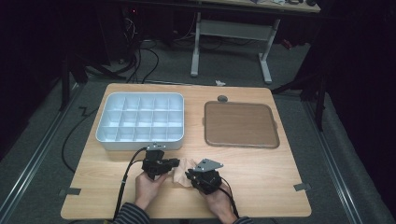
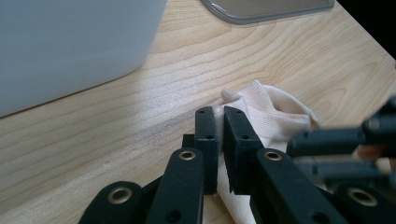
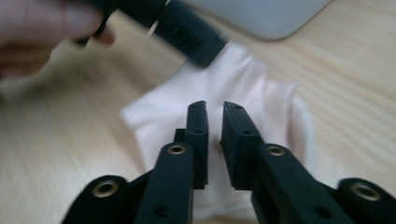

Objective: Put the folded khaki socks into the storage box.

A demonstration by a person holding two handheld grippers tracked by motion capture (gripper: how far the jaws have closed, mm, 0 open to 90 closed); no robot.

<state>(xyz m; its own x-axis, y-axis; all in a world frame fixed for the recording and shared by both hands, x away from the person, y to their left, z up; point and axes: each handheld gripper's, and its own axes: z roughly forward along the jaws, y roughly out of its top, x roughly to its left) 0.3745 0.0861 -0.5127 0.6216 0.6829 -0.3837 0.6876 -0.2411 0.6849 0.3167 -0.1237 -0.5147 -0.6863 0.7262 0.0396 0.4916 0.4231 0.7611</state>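
While both hands rest at the table's near edge, the small cream cloth (image 1: 181, 169) lies crumpled on the wood between the left gripper (image 1: 173, 163) and right gripper (image 1: 190, 176), near of the white divided tray (image 1: 140, 122); bunched as it is, its long axis cannot be told. The left gripper's jaws pinch a fold of the cloth. The right gripper's jaws stand narrowly apart over it; whether they clamp fabric cannot be told. No writing is readable.

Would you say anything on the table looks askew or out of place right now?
Only the cream cloth: it lies crumpled between the two claws near the table's front edge. The white divided tray and brown tray sit neat and empty.
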